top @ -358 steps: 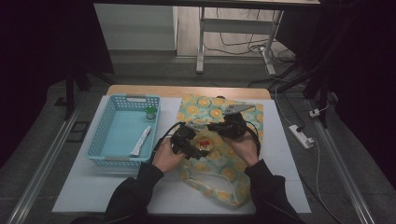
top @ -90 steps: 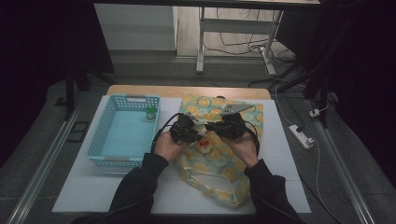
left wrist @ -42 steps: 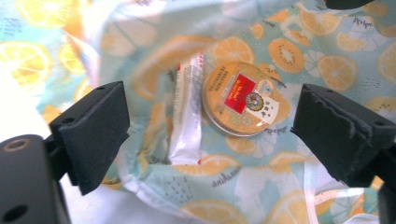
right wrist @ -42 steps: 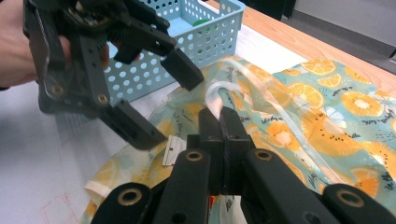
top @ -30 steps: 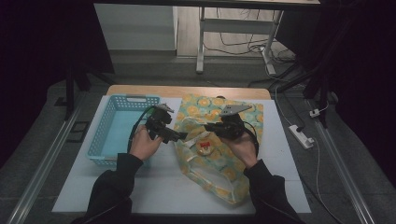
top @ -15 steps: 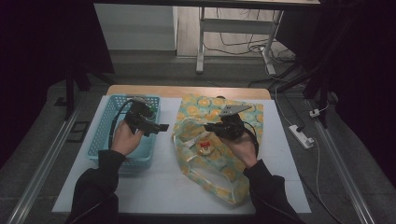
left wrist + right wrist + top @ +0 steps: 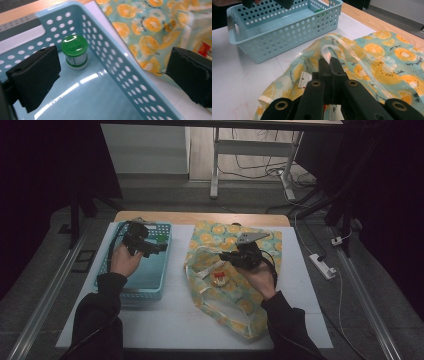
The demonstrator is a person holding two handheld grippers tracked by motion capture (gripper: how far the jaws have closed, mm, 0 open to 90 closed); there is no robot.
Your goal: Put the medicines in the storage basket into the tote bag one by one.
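Right gripper (image 7: 329,62): jaws pressed together, pinching the clear plastic strap handle (image 7: 352,62) of the orange-slice-print teal tote bag (image 7: 384,60), centre of the right gripper view; that grip props the bag mouth open. In the high view this gripper (image 7: 227,256) sits mid-frame over the bag (image 7: 235,295), and a small red-and-white packet (image 7: 218,279) lies in the bag opening just below it. Left gripper (image 7: 110,72): jaws spread wide, nothing between the pads, touching nothing. It hangs over the light-blue perforated plastic basket (image 7: 125,75); one jaw is over the basket floor at lower left of the left gripper view, the other is beyond the basket wall at right, over the bag side. The target looks like the small jar with a green screw lid (image 7: 75,51), upright in the basket's far corner, upper left of that view, close against the walls. In the high view the left gripper (image 7: 150,247) is left of centre, above the basket (image 7: 130,290). Risks, as I judge them: the jar's corner spot leaves little room for a pad behind it, so a jaw may clip the wall and shove the basket or tip the jar; the round lid may slip out of a shallow pinch; the thin strap may slide out of the right jaws, letting the bag mouth collapse.
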